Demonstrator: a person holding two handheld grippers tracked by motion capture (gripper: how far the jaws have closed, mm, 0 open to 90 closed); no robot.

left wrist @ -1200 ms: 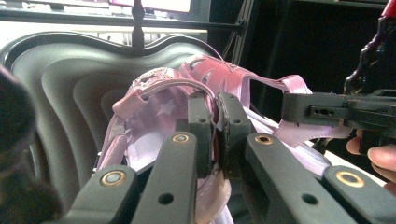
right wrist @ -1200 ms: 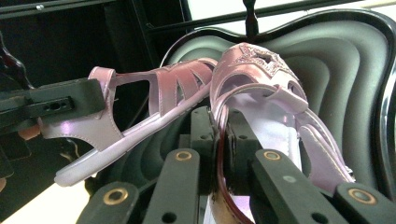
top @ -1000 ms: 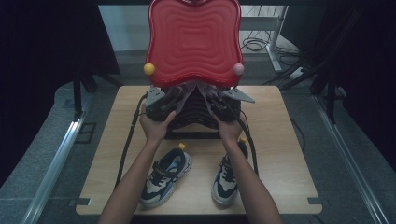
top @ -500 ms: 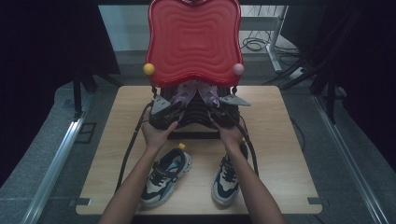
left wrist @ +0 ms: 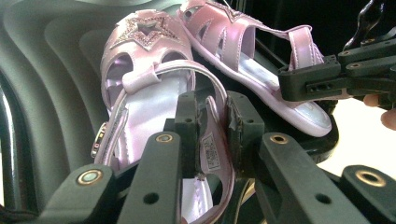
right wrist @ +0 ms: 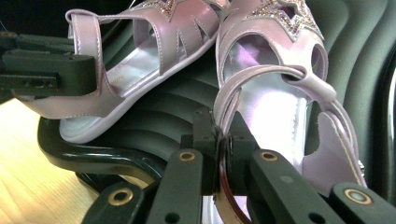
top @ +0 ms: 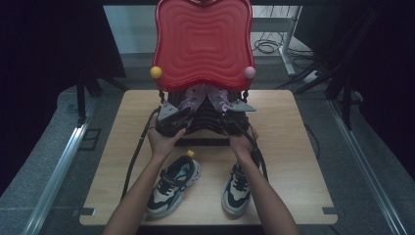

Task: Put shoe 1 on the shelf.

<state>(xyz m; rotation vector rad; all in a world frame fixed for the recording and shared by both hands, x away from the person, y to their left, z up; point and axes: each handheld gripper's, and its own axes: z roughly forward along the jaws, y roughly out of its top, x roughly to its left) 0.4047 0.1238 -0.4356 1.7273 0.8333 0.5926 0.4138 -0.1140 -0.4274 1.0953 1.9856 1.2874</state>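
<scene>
Gripping: left gripper (left wrist: 211,135) has just been opening, heel strap of left sandal (left wrist: 144,88) between loosened jaws; right gripper (right wrist: 219,144) clenched on heel strap of right sandal (right wrist: 275,84)
Location: both sandals lie on black seat (right wrist: 140,135) of red-backed chair (top: 203,44)
Axis: toes point away, heels nearest each gripper
Beyond: sneakers (top: 173,186) on table (top: 293,147)

High view looks down from above; gripper views close, sharing sandals (left wrist: 154,93).
</scene>
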